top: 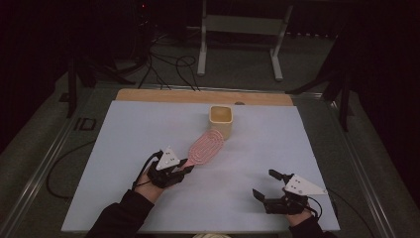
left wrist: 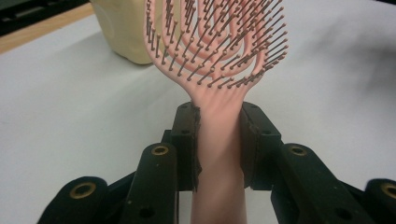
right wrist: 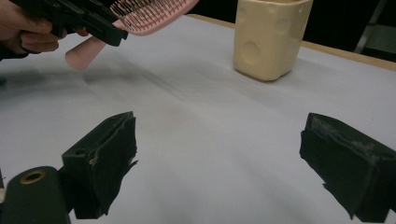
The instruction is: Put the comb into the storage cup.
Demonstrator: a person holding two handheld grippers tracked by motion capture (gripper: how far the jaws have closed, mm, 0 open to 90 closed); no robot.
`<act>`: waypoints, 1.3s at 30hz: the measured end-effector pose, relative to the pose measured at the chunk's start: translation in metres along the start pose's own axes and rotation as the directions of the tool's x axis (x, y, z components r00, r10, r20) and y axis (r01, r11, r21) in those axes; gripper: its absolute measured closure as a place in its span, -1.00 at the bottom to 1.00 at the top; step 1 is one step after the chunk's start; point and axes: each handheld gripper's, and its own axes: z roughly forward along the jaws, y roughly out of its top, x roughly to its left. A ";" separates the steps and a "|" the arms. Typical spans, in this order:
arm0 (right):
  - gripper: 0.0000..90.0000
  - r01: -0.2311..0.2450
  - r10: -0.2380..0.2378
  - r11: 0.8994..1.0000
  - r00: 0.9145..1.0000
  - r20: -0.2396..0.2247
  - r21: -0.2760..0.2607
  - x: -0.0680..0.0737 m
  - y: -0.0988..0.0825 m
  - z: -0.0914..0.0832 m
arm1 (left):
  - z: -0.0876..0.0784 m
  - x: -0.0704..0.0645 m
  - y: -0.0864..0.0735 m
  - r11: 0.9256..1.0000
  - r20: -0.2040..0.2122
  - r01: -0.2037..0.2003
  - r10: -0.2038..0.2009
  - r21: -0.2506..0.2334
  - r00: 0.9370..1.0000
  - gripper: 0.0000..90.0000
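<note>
cream cup (top: 221, 120) sitting empty-looking on white tabletop (top: 124, 148) | left gripper (top: 184, 167) clamping pink hairbrush (top: 205, 147) handle | right gripper (top: 267, 184) hanging wide open

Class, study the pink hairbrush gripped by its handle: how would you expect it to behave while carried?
The pink hairbrush probably feels light: its head is open loops, not solid. It looks stiff, holding straight out from the left gripper without drooping. Held low on the handle, the long head may swing or twist between the pads, so slow moves seem wise.
</note>
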 end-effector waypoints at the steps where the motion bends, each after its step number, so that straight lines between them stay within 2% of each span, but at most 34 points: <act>1: -0.78 -0.002 0.002 1.000 1.000 -0.005 0.001 0.001 0.000 0.000 | -0.001 0.000 -0.001 1.000 -0.001 -0.005 0.005 -0.004 1.000 0.58; 5: -0.78 0.006 -0.006 1.000 1.000 -0.008 0.003 0.003 0.002 0.000 | -0.003 0.001 -0.004 1.000 -0.009 -0.005 0.005 0.000 1.000 0.58; 10: -0.78 -0.020 0.020 1.000 1.000 -0.006 0.000 0.005 0.009 -0.001 | -0.005 -0.001 -0.005 0.999 -0.008 -0.033 0.032 -0.018 0.999 0.58; 12: -0.78 -0.026 0.026 1.000 1.000 -0.001 -0.008 0.006 0.015 -0.003 | -0.005 -0.001 -0.005 0.999 0.015 -0.033 0.033 -0.025 0.999 0.58; 13: -0.78 -0.034 0.034 0.999 0.999 0.004 -0.004 0.008 0.018 -0.004 | -0.005 -0.001 -0.005 0.999 0.013 -0.029 0.029 -0.031 0.999 0.58; 15: -0.77 -0.034 0.034 0.999 0.999 0.031 -0.002 0.011 0.023 -0.006 | -0.005 0.000 -0.005 0.999 0.029 -0.028 0.029 -0.041 0.999 0.58; 20: -0.78 -0.061 0.061 0.998 0.997 0.040 0.007 0.018 0.038 -0.010 | -0.006 0.002 -0.005 0.999 0.049 -0.015 0.018 -0.052 0.999 0.58; 22: -0.78 -0.069 0.069 0.998 0.997 0.026 0.005 0.020 0.044 -0.012 | -0.006 0.003 -0.006 0.998 0.048 -0.017 0.020 -0.055 0.999 0.58; 26: -0.78 -0.053 0.053 0.999 0.998 0.021 0.003 0.021 0.058 -0.014 | -0.006 0.003 -0.006 0.998 0.059 -0.009 0.013 -0.060 0.998 0.58; 32: -0.78 -0.046 0.047 0.999 0.999 0.023 -0.018 0.022 0.083 -0.015 | -0.005 0.002 -0.005 0.998 0.062 -0.020 0.024 -0.059 0.998 0.58; 39: -0.78 -0.016 0.016 0.998 1.000 -0.006 -0.056 0.025 0.110 -0.009 | -0.006 0.004 -0.006 0.998 0.070 -0.007 0.012 -0.061 0.997 0.58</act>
